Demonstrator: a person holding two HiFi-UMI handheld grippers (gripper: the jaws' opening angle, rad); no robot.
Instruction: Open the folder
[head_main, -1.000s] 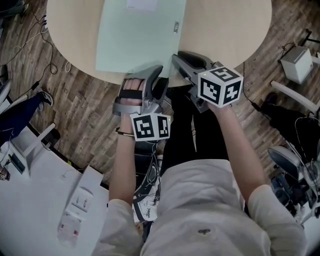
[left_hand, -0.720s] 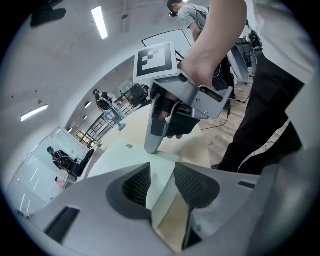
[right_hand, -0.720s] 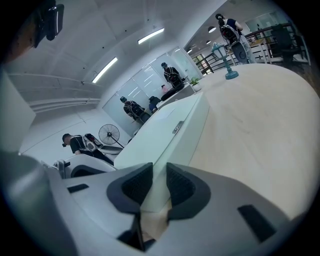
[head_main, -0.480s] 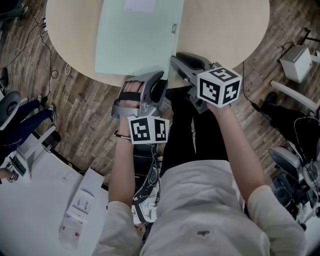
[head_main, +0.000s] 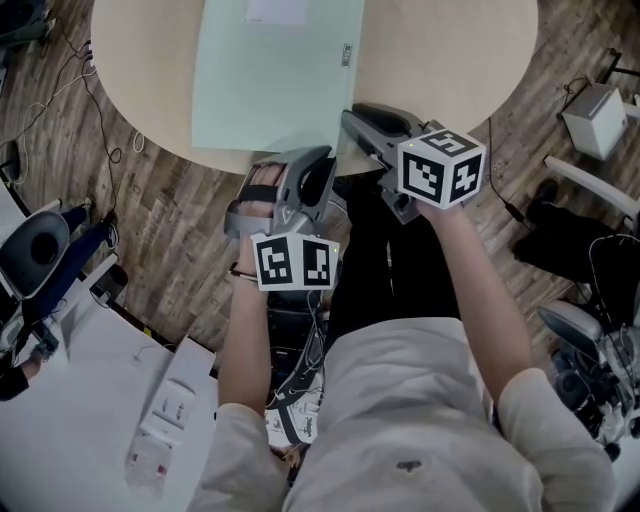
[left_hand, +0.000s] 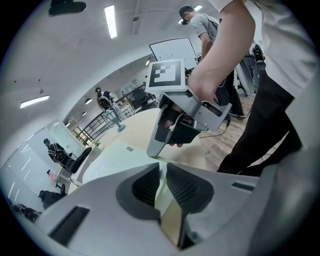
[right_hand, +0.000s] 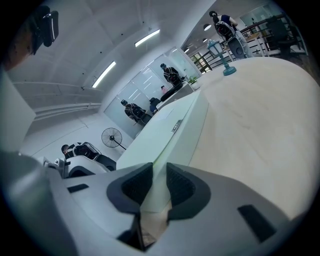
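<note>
Shows a pale green folder (head_main: 272, 80) lying flat and shut on the desk (head_main: 450, 60), near edge reaching the desk's near edge and seeming to poke just past it. Carries a small label close to the right side and a white patch toward the far end.

Meets both tongs along that near edge. Left tongs (left_hand: 162, 169): drawn close together with the thin green sheet between the pads, clamped on the near edge as far as can be judged. Right tongs (right_hand: 159, 172): likewise nearly closed round the folder's near right corner, with bare desk showing below the sheet. Cannot tell whether either pair has only the top cover or the whole thickness.

Reads as the gripping step, cover not yet raised.

Calls next for parting the layers: pin the lower leaf at the near edge with one pair, lift the cover with the other and swing it over toward the spine side. Should go slowly, since a thin slick sheet may slip from the pads or drag the whole folder off the near edge.
</note>
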